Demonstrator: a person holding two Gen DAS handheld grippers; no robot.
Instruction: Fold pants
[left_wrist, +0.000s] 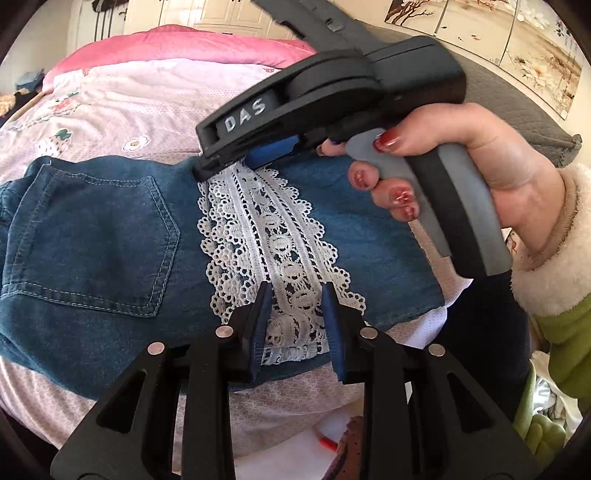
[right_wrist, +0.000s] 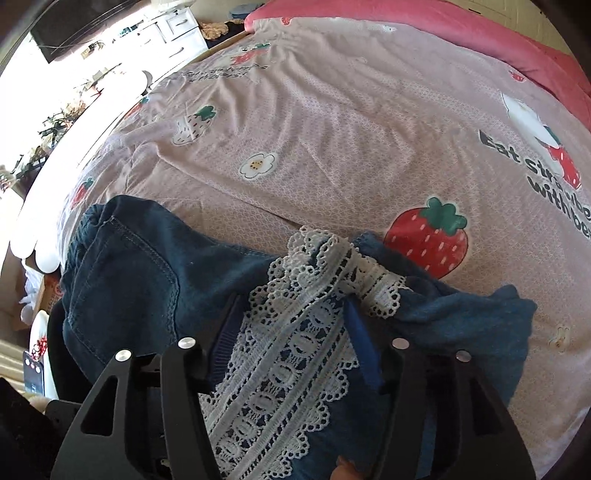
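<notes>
Blue denim pants (left_wrist: 110, 240) with a back pocket and a white lace band (left_wrist: 273, 240) lie folded on the bed. My left gripper (left_wrist: 297, 295) is open, its blue pads over the near end of the lace. My right gripper (left_wrist: 236, 162), held in a hand with red nails, rests on the far end of the lace. In the right wrist view the right gripper (right_wrist: 291, 310) is open, its fingers on either side of the lace (right_wrist: 295, 350), with the denim (right_wrist: 129, 280) bunched beneath and the lace's far end curled up.
The bed has a pink strawberry-print sheet (right_wrist: 332, 129) with a darker pink quilt (left_wrist: 177, 44) at the far side. Furniture and clutter (right_wrist: 92, 74) stand beyond the bed's left edge. A grey headboard cover (left_wrist: 517, 110) and wall pictures are at the right.
</notes>
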